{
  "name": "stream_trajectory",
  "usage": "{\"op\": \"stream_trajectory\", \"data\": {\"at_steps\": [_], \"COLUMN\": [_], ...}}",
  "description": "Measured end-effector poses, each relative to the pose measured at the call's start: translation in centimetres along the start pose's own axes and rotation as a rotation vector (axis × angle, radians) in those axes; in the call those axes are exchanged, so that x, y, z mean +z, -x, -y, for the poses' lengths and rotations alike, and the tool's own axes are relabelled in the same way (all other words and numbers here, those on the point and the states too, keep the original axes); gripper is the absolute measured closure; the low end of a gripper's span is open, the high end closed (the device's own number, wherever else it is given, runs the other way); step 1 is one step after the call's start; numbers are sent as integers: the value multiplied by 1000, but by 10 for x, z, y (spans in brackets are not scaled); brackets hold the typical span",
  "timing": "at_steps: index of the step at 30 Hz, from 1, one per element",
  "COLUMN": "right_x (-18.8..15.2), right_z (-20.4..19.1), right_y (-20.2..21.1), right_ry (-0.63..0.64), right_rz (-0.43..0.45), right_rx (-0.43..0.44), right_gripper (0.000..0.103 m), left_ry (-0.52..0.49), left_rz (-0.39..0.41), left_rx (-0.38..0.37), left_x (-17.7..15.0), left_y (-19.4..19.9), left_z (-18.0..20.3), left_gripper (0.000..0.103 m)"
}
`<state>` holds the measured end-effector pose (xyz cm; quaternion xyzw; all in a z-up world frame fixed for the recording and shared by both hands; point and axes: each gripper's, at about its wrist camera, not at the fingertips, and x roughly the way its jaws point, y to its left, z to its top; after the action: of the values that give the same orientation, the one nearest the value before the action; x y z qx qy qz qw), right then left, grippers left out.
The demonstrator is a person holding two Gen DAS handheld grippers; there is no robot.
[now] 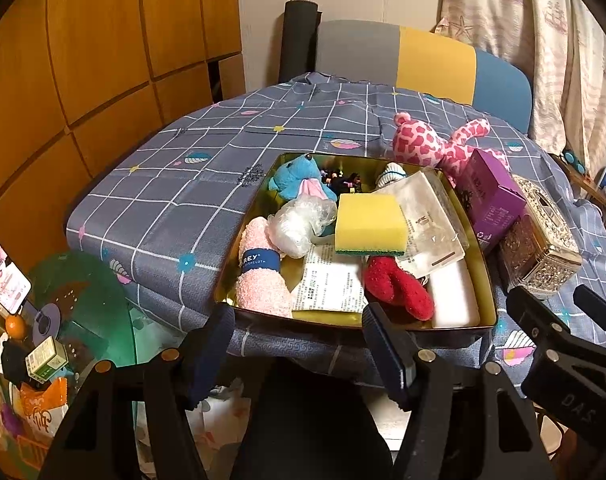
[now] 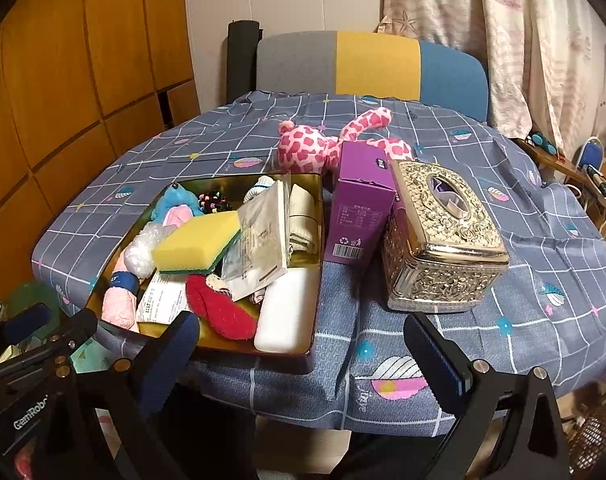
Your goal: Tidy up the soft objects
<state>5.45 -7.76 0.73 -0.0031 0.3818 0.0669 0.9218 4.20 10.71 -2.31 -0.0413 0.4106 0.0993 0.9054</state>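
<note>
A gold tin tray (image 1: 485, 280) (image 2: 317, 240) on the table's near edge holds a yellow sponge (image 1: 370, 222) (image 2: 197, 242), a pink rolled cloth (image 1: 261, 276), a blue plush (image 1: 299, 178), a red plush (image 1: 399, 286) (image 2: 221, 308), a plastic bag ball (image 1: 301, 222), papers and a white case (image 2: 289, 312). A pink spotted plush (image 1: 431, 144) (image 2: 315, 146) lies behind the tray. My left gripper (image 1: 299, 340) is open and empty just in front of the tray. My right gripper (image 2: 303, 348) is open and empty at the tray's right front corner.
A purple carton (image 2: 361, 204) and an ornate gold tissue box (image 2: 439, 236) stand right of the tray. A chair (image 2: 375, 66) is behind the table. A green glass side table (image 1: 83, 312) with clutter is at lower left. Wooden cabinets are on the left.
</note>
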Motion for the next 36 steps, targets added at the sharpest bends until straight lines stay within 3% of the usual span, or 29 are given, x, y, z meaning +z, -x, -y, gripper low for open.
{"op": "stream_trajectory", "data": {"at_steps": [36], "right_x": [-2], "right_z": [2], "right_y": [-6], "right_ry": [-15], "right_rz": [-27], "right_rx": [6], "right_gripper": [0], "left_ry": [-16], "left_rz": [15], "left_rx": [-5], "left_x": [-1], "left_y": [0], "left_z": [2], "left_gripper": [35]}}
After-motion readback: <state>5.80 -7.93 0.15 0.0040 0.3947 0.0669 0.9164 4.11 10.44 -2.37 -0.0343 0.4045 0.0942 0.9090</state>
